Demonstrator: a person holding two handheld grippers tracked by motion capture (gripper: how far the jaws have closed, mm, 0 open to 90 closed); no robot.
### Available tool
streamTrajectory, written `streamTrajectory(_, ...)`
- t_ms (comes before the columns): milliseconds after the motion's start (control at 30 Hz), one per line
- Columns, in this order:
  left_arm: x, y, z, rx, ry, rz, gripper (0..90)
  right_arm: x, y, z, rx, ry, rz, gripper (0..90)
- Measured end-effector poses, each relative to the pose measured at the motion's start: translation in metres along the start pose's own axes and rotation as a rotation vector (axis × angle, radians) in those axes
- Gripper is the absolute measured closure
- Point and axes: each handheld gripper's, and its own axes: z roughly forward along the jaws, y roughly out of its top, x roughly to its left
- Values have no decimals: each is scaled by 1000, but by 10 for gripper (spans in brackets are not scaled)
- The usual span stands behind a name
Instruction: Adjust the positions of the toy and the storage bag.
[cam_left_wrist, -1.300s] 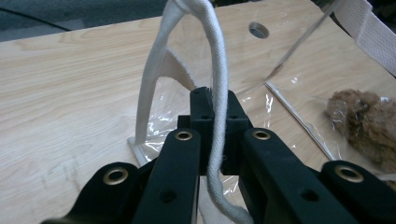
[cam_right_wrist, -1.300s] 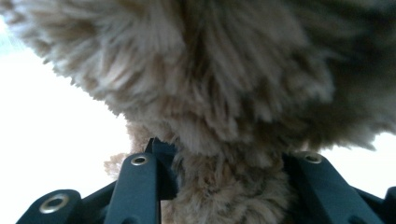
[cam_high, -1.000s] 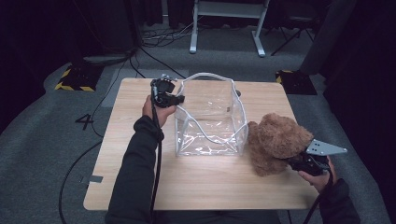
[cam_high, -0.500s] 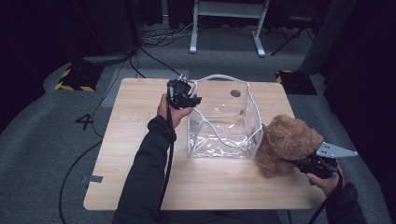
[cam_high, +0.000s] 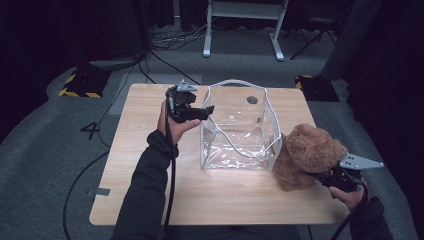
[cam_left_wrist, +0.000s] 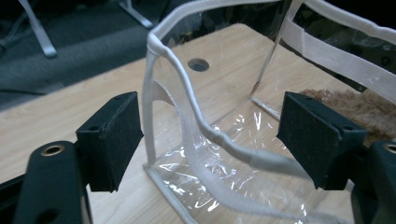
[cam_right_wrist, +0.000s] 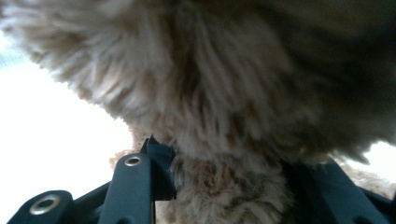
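A clear plastic bag (cam_high: 240, 130) with white trim stands open on the wooden table (cam_high: 145, 160). My left gripper (cam_high: 207, 111) is at the bag's upper left corner, open. In the left gripper view its jaws stand wide on either side of the white strap (cam_left_wrist: 196, 116) and corner seam, touching neither (cam_left_wrist: 210, 135). A brown teddy bear (cam_high: 305, 155) leans against the bag's right side. My right gripper (cam_high: 325, 177) is shut on the bear from the right. In the right gripper view brown fur (cam_right_wrist: 210, 84) is pinched between the jaws (cam_right_wrist: 224, 186). Fur also shows through the bag (cam_left_wrist: 355, 105).
A round cable hole (cam_high: 252, 100) sits in the table behind the bag. White stand legs (cam_high: 240, 30) and cables lie on the floor beyond the far edge. A yellow-black striped block (cam_high: 80, 85) sits at the back left. Bare tabletop runs along the near edge.
The left gripper has moved right along the far side to the bag's corner. The bag has slid right, and the bear and right gripper have shifted right with it.
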Motion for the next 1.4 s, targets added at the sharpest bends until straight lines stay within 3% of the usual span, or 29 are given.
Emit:
streamTrajectory(200, -2, -9, -25, -20, 14, 40, 192, -1, -1, -1, 2, 5, 6, 562)
streamTrajectory(300, -3, -23, -35, -8, 30, 89, 166, -1, -1, -1, 3, 0, 9, 553)
streamTrajectory(400, 0, -32, -39, 4, 32, 90, 165, -1, -2, -1, 5, 2, 11, 544)
streamTrajectory(500, 2, -52, -44, 31, 38, 100, 161, -1, -2, -1, 4, 6, 23, 533)
streamTrajectory(533, 2, -52, -44, 31, 38, 100, 161, -1, -3, -1, 3, 6, 26, 526)
streamTrajectory(733, 4, -93, -39, 120, 48, 110, 162, 0, -3, -1, 6, 21, 22, 475)
streamTrajectory(800, 3, -98, -38, 126, 44, 116, 162, 0, -3, -1, 6, 19, 12, 474)
streamTrajectory(833, 1, -115, -34, 146, 19, 118, 163, 1, -3, -1, 9, 15, 4, 477)
streamTrajectory(1033, -12, -153, -23, 161, -38, 151, 162, 2, -2, 0, 17, -3, -4, 532)
streamTrajectory(1133, -11, -163, -17, 225, -85, 118, 163, 3, -2, 0, 28, -9, -17, 566)
streamTrajectory(1200, -14, -169, -16, 232, -46, 143, 160, 4, -2, 0, 29, -9, -22, 581)
streamTrajectory(1300, -14, -177, -12, 290, -43, 157, 162, 5, -3, 0, 23, -6, -28, 599)
streamTrajectory(1400, -15, -187, -9, 313, -40, 158, 161, 4, -4, 0, 12, -13, -21, 609)
